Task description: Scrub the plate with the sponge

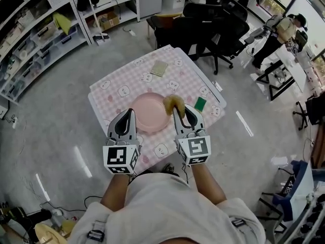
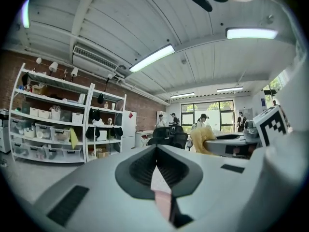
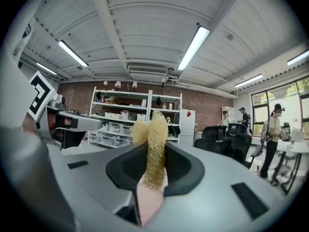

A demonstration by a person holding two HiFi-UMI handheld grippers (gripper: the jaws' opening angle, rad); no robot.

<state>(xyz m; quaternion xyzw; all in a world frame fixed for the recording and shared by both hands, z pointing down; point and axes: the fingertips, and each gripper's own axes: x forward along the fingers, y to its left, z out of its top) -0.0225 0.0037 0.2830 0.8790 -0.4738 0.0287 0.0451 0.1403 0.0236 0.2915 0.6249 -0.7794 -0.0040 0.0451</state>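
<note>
An open lab-style workroom: brick wall (image 3: 72, 94), white shelves (image 2: 53, 124) of storage bins (image 2: 46, 151), black office chairs (image 1: 203, 27), desks (image 1: 287, 60) by windows (image 2: 215, 111), strip lights (image 3: 193, 47), concrete floor (image 1: 56, 121).

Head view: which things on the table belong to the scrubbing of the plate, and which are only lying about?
For the job:
- pink plate
- yellow sponge, gripped in the jaws of the right gripper

Lying about:
- green pad, beside the plate
- beige pad, at the far edge
</note>
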